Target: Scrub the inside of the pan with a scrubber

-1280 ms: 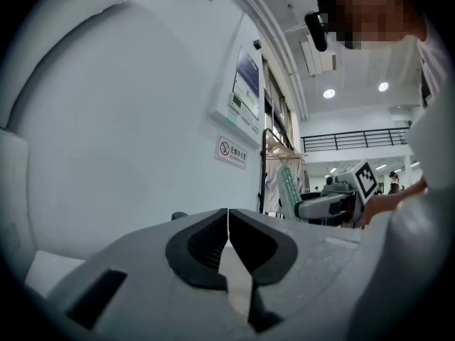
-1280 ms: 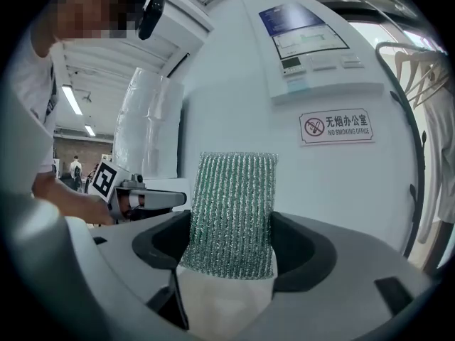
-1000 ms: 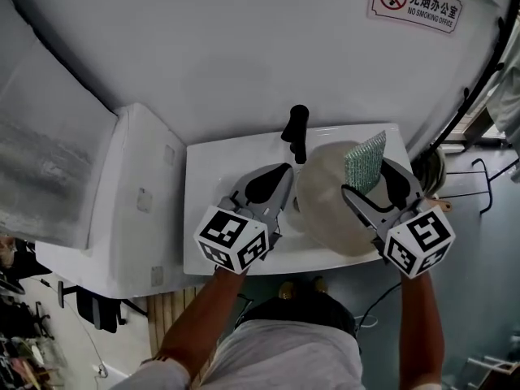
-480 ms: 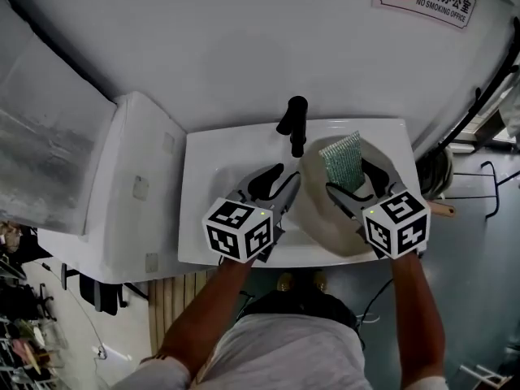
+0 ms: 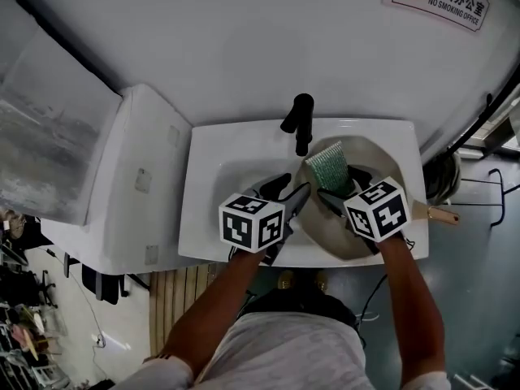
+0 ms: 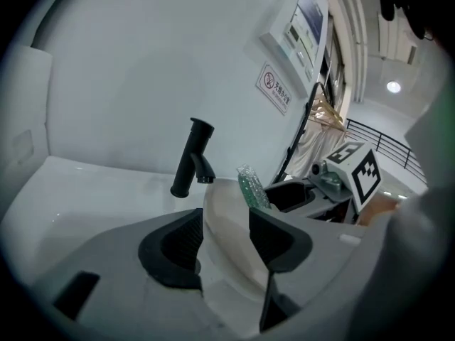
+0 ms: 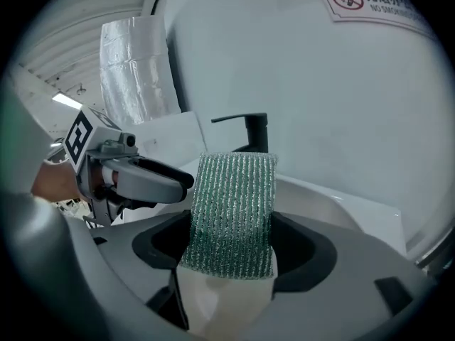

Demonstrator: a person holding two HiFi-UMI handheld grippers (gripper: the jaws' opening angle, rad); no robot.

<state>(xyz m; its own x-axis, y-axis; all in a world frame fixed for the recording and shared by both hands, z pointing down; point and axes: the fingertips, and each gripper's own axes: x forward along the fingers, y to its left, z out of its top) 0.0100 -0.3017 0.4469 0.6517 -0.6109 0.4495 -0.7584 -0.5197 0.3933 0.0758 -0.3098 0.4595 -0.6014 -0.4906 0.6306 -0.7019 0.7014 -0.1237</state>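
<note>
Right gripper (image 7: 231,246): pinching the green scrubber (image 7: 231,212) by its lower end, leaving most of the pad standing clear above the pads, likely for presenting a broad face to the pan wall.
Left gripper (image 6: 226,236): standing spread wide, having just been opening; framing the near rim of the pan (image 6: 229,222) in the gap without visibly pressing on it.
Reason for the left pose: probably lining up for bracing the rim, keeping the pan from sliding once rubbing begins.
Pan position: lying in the right half of the sink (image 5: 203,205), seemingly leaning with its mouth turned up toward the person, and poking its wooden handle (image 5: 443,215) out past the sink's right edge.
Scrubber position: hovering over the far inner wall of the pan, just in front of the black faucet (image 5: 301,122); not showing clearly whether touching the wall.
Pan contents: showing only a bare cream inside; holding no water, suds or food that can be made out.
Sink contents: holding the pan alone, with both grippers dipping in; showing no stream coming from the faucet.
Stage: judging by the lifted pad and the unclamped rim, approaching the scrub and not yet rubbing.
Next need: closing on the rim firmly, then pressing the pad flat against the inside.
</note>
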